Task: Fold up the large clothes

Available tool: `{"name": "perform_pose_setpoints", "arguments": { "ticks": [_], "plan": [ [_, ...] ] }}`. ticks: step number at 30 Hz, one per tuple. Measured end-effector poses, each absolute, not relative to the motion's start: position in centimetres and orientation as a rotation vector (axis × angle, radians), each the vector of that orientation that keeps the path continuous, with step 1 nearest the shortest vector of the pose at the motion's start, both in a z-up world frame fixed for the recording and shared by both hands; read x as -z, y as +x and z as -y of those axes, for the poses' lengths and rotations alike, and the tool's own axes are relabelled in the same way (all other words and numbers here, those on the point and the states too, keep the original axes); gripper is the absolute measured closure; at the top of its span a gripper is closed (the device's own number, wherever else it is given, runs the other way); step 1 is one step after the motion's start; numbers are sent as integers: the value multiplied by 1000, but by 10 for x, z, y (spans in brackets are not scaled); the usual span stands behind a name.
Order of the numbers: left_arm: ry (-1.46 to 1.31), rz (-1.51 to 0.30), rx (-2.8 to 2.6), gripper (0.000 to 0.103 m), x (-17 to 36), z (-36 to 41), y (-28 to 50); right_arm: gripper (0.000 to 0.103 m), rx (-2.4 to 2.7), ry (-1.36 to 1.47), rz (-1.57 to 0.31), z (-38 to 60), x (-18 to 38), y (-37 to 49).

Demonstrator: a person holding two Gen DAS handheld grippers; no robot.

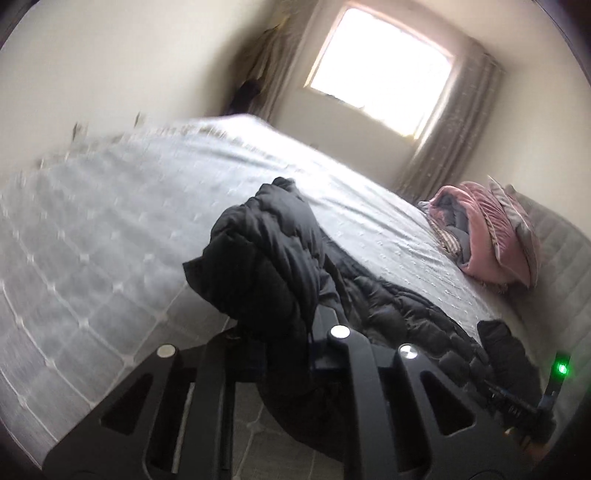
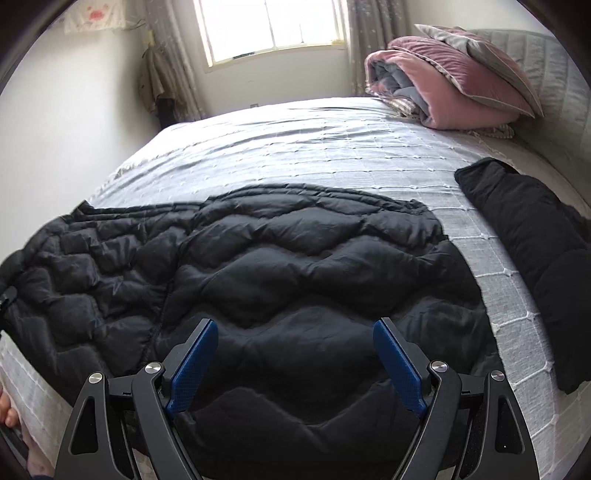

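A black quilted puffer jacket (image 2: 295, 266) lies spread on the grey bed (image 2: 332, 147), its body under my right gripper (image 2: 295, 354), which is open and empty just above it. One sleeve (image 2: 528, 258) lies out to the right. In the left wrist view my left gripper (image 1: 284, 332) is shut on a bunched part of the jacket (image 1: 269, 251) and holds it lifted above the bed (image 1: 110, 221); the fingertips are hidden in the fabric.
A folded pink quilt with pillows (image 2: 454, 77) sits at the head of the bed, also in the left wrist view (image 1: 495, 236). A window with curtains (image 2: 273, 29) is on the far wall. A bare foot (image 2: 7, 406) shows at lower left.
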State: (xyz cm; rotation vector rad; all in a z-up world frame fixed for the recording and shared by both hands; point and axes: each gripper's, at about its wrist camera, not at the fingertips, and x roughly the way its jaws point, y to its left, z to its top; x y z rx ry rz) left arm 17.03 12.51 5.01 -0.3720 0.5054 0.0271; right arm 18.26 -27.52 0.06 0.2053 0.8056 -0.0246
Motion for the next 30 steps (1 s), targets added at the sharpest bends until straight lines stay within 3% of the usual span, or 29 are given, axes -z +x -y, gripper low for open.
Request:
{"name": "perform_pose_setpoints", "arguments": {
  "ticks": [10,18,25,30],
  "plan": [
    [-96,-321,151,88,-123,-38,154,16,289,504,-791,401,0,158],
    [234,-289,373,88,-140,84,144,16,369,907,-778,477,32,123],
    [364,-452,533,88,-108,202,148,16,372,975,-741,485,30,113],
    [305,-672,725,86,-48,256,162,16,374,1009,-745,499,36,109]
  ]
}}
